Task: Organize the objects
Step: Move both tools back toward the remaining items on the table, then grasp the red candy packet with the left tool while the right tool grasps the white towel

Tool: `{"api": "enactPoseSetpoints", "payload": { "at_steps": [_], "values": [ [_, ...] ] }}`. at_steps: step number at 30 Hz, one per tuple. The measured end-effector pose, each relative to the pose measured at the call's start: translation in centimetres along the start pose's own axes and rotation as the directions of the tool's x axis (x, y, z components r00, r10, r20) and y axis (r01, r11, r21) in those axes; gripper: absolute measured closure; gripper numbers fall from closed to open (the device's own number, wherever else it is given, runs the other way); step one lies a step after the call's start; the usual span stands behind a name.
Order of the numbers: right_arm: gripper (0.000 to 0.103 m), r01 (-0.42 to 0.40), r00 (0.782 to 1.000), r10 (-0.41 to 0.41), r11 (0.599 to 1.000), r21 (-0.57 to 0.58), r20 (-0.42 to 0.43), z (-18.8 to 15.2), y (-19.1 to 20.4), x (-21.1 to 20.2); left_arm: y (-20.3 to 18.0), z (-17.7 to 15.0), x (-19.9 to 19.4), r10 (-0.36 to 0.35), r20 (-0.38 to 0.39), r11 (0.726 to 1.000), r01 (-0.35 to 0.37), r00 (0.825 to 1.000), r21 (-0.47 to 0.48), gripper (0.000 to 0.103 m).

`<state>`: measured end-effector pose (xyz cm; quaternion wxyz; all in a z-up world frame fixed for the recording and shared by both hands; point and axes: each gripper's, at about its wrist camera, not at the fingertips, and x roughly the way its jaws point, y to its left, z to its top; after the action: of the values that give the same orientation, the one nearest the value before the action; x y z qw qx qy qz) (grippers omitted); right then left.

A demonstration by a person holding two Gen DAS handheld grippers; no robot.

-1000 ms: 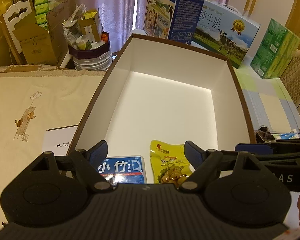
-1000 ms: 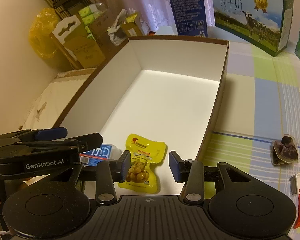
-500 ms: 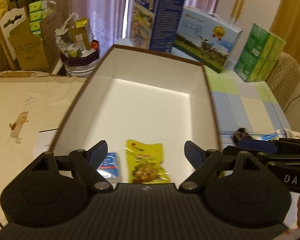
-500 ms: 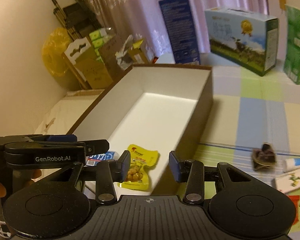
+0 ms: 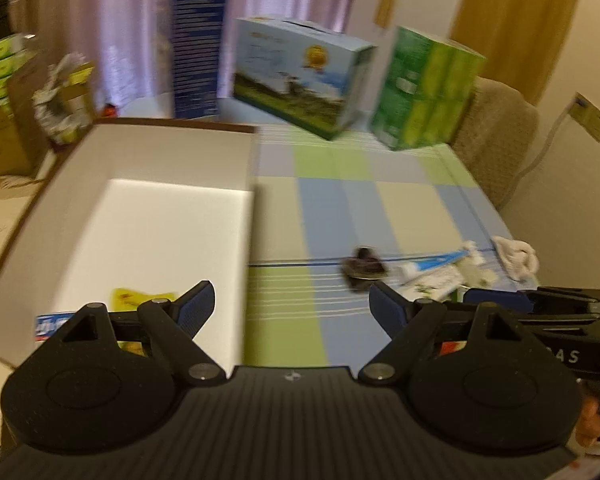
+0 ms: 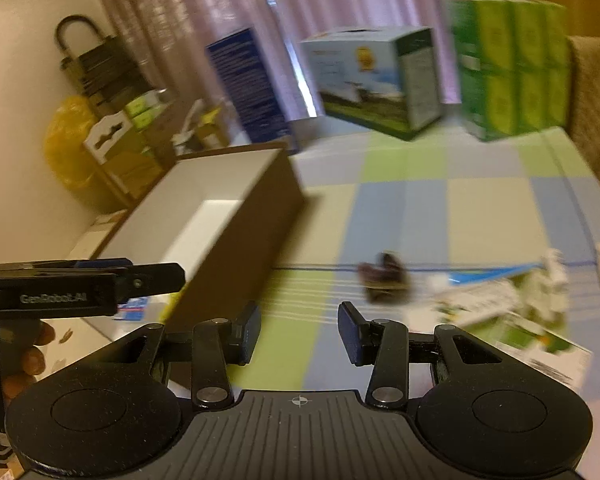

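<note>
Two packets (image 5: 140, 298) lie in the box (image 5: 148, 216); both grippers (image 5: 290, 306) (image 6: 298, 334), jaws apart and empty, face items (image 6: 384, 278) left on the table (image 6: 480, 208).

Left wrist cam sits low over the box's (image 5: 172, 200) near right corner, facing the far cartons (image 5: 300, 76); box left, tablecloth (image 5: 380, 208) right. Right wrist cam is further right, over the cloth, same heading, seeing the box's brown outer wall. Both share box, dark packet (image 6: 384, 278), cartons, and each other's gripper at frame edge. Both blurred.
</note>
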<state>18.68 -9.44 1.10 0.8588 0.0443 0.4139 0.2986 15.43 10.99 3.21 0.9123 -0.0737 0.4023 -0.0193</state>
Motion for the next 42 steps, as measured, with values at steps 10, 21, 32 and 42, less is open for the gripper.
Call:
{"api": "enactPoseSetpoints", "payload": {
  "at_steps": [10, 21, 32, 42],
  "values": [
    [0.063, 0.088, 0.996, -0.086, 0.993, 0.082, -0.020, -1.8, -8.5, -4.1, -8.6, -1.4, 4.7, -0.054, -0.098, 0.996, 0.061, 0.994, 0.061, 0.020],
    [0.063, 0.131, 0.990, -0.124, 0.984, 0.118, -0.061, -3.3, -14.3, -5.6, -13.2, -4.0, 8.7, -0.074, -0.187, 0.995, 0.084, 0.980, 0.049, 0.020],
    [0.063, 0.177, 0.982, -0.165, 0.973, 0.146, -0.090, -4.4, -18.8, -6.4, -16.0, -5.4, 12.1, -0.037, -0.226, 0.997, 0.051, 0.973, 0.055, 0.020],
    [0.063, 0.228, 0.972, -0.211, 0.954, 0.195, -0.102, -5.0, -22.8, -7.4, -17.6, -5.7, 16.2, -0.003, -0.245, 0.998, 0.019, 0.970, 0.062, 0.030]
  ]
}}
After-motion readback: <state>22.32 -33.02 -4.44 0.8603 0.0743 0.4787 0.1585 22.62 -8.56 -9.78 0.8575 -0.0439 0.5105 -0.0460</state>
